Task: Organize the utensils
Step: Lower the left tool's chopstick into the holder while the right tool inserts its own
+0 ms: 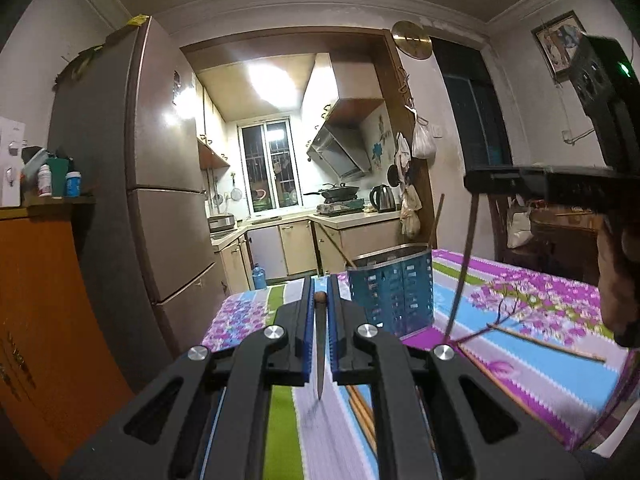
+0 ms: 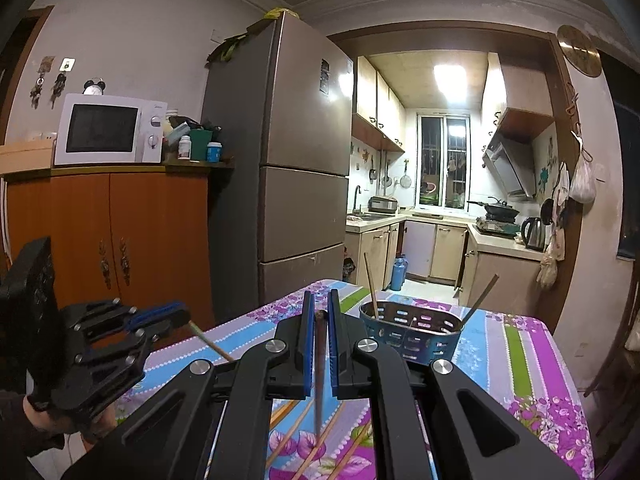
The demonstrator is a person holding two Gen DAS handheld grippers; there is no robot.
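Observation:
My left gripper (image 1: 320,286) is shut on a dark chopstick (image 1: 320,344), held above the floral tablecloth (image 1: 540,320). My right gripper (image 2: 320,302) is shut on another dark chopstick (image 2: 319,368). In the left wrist view the right gripper (image 1: 476,184) hangs at the upper right with its chopstick (image 1: 464,264) pointing down beside the blue utensil basket (image 1: 394,292). In the right wrist view the left gripper (image 2: 180,314) is at the left with its chopstick (image 2: 210,344). The basket (image 2: 412,332) holds two chopsticks (image 2: 371,284). Several wooden chopsticks (image 2: 304,440) lie on the cloth below.
A grey fridge (image 2: 296,160) stands beyond the table's far edge. An orange cabinet (image 2: 120,240) with a microwave (image 2: 108,130) is at the left. The kitchen doorway (image 2: 440,200) lies behind the table. Loose chopsticks (image 1: 362,412) also lie under my left gripper.

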